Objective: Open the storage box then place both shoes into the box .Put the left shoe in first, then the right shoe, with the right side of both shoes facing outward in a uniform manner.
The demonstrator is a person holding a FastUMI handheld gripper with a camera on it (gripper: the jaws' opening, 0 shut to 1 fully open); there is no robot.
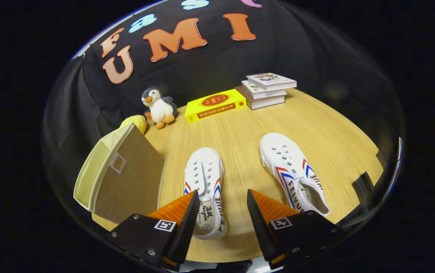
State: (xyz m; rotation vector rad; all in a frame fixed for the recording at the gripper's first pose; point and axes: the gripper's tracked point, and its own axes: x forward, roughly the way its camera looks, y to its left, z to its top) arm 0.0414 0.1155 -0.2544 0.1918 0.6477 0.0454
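We see the storage box (120,174) lying left of our spread gripper (223,212), which grips nothing. One shoe (206,185) lies between the fingers, its heel partly behind the left one; another shoe (295,172) lies to the right, reading "FEIYUE". Beyond sit a penguin toy (158,107), a yellow book (215,105) and stacked books (267,90).

The single camera rode on the gripper (223,220) and looked forward and steeply down along its two spread fingers, which filled the lower middle of the frame. It hung close above the near part of the wooden table (248,129). The fisheye bent the table's far edge into an arc across the upper half, with the black cloth wall behind.
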